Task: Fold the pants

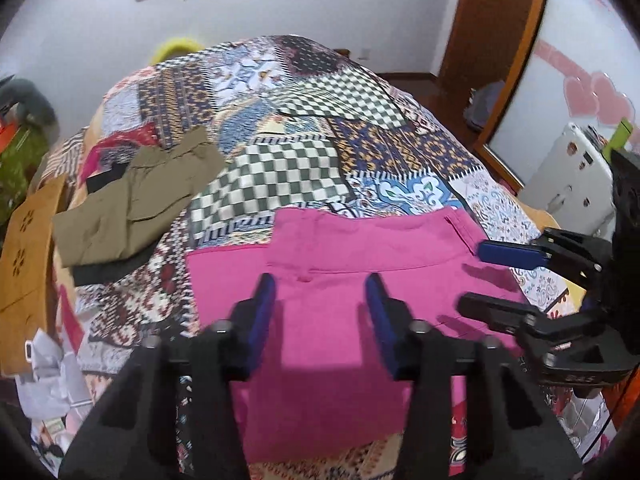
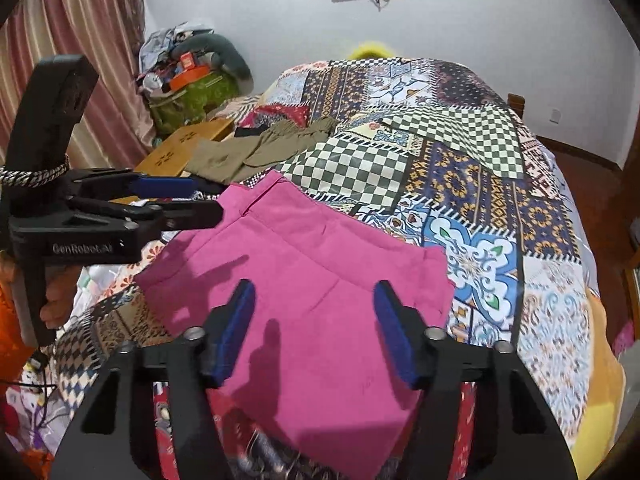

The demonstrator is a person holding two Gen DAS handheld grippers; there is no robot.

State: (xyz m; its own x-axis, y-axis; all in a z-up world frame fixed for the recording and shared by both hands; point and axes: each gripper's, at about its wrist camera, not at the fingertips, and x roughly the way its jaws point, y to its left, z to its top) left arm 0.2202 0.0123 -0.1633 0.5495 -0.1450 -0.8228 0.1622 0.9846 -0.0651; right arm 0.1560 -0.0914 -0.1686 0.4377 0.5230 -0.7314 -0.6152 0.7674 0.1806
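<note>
A bed under a busy patchwork quilt (image 1: 304, 152) fills the room, white wall behind. The pink pants (image 1: 340, 280) lie folded flat at the near edge — left gripper (image 1: 320, 320) above them, fingers (image 1: 262, 312) parted, nothing between. The right gripper (image 2: 316, 332) hovers alongside — fingers apart, empty too. A folded olive garment (image 1: 136, 200) lies further back on the left.

Pink pants' (image 1: 340, 280) near edge cut off
</note>
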